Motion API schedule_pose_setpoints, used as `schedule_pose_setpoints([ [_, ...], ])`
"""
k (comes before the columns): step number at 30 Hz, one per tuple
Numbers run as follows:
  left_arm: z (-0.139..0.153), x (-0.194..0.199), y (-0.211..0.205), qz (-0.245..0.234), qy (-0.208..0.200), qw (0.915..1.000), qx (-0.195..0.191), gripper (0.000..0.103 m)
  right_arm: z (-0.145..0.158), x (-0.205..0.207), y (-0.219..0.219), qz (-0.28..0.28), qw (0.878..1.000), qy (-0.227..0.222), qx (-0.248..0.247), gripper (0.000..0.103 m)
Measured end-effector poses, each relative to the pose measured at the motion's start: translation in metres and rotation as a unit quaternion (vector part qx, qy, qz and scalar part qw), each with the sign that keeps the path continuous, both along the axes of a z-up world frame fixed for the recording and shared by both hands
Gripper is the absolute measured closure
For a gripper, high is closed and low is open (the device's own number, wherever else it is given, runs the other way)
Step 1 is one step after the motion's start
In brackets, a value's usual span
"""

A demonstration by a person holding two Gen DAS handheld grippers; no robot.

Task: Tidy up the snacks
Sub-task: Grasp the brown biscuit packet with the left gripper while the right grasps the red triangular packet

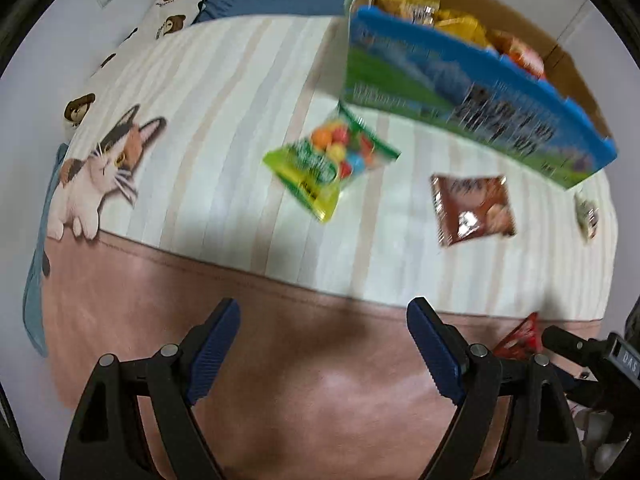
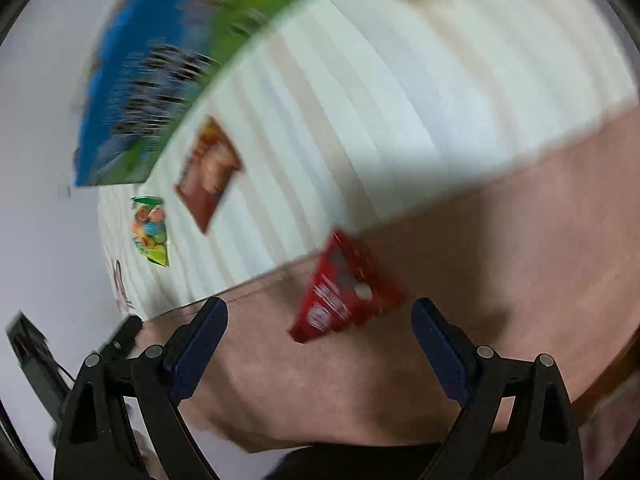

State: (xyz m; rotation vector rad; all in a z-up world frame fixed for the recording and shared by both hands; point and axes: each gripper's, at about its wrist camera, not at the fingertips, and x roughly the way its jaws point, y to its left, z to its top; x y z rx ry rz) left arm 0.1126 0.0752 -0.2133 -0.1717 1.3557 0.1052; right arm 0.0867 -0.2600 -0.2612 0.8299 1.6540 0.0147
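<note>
While the left wrist view looks down on the bed (image 1: 240, 128), the left gripper (image 1: 324, 356) hangs with jaws wide and empty over the pink band, and loose packets lie on the striped cover just in front of the cardboard box (image 1: 472, 120): a green candy bag (image 1: 328, 164) nearest its corner, a brown packet (image 1: 472, 208) further along its printed side. From the right wrist view, the right gripper (image 2: 320, 344), jaws also wide and empty, points at a red packet (image 2: 344, 292) lying on the pink band, well apart from the box (image 2: 160, 80). That packet looks light, soft and crinkly, likely slippery, so pinching one edge seems safest.

Open striped bedspread (image 1: 224, 152), cardboard box (image 1: 472, 92) blocking far side
</note>
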Motion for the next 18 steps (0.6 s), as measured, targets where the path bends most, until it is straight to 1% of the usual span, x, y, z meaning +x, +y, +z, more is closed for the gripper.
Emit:
schedule_pose_setpoints([
  [1,-0.003,0.000,0.000,-0.002,0.002,1.0000,-0.001,0.018,-0.007,-0.003,0.000,-0.011,1.000,0.003,0.010,0.009],
  [2,-0.005,-0.001,-0.001,-0.006,0.005,1.0000,0.000,0.018,-0.017,-0.008,0.000,-0.027,0.999,0.008,0.016,0.017],
  [3,-0.007,0.000,-0.003,-0.013,0.007,0.9999,0.005,0.018,-0.020,-0.010,0.001,-0.031,0.999,0.008,0.015,0.024],
  [4,-0.007,0.001,-0.006,-0.021,0.007,0.9997,0.009,0.018,-0.023,-0.012,0.003,-0.031,0.999,0.007,0.008,0.028],
  [6,-0.007,0.007,-0.016,-0.051,0.005,0.9984,0.022,0.018,-0.022,-0.014,0.005,-0.023,1.000,-0.002,-0.014,0.050],
  [7,-0.007,0.011,-0.022,-0.068,0.007,0.9973,0.027,0.018,-0.021,-0.015,0.004,-0.018,1.000,-0.005,-0.018,0.055],
  [8,-0.009,0.017,-0.033,-0.098,0.016,0.9946,0.030,0.018,-0.019,-0.015,0.002,-0.013,1.000,-0.012,-0.018,0.058],
  [10,-0.014,0.030,-0.051,-0.145,0.032,0.9884,0.031,0.018,-0.014,-0.014,-0.003,0.003,0.999,-0.025,-0.032,0.061],
  [12,-0.019,0.045,-0.076,-0.196,0.042,0.9786,0.044,0.018,-0.010,-0.010,-0.010,0.014,0.998,-0.034,-0.046,0.061],
  [14,-0.023,0.059,-0.100,-0.242,0.043,0.9676,0.056,0.018,-0.008,-0.007,-0.019,0.018,0.998,-0.037,-0.053,0.061],
  [16,-0.028,0.074,-0.127,-0.290,0.040,0.9527,0.081,0.018,-0.009,-0.003,-0.025,0.025,0.998,-0.035,-0.046,0.061],
  [17,-0.031,0.081,-0.143,-0.320,0.040,0.9423,0.091,0.018,-0.011,0.000,-0.026,0.033,0.998,-0.030,-0.040,0.061],
  [18,-0.034,0.085,-0.154,-0.341,0.040,0.9338,0.100,0.018,-0.012,0.001,-0.027,0.031,0.999,-0.025,-0.033,0.060],
])
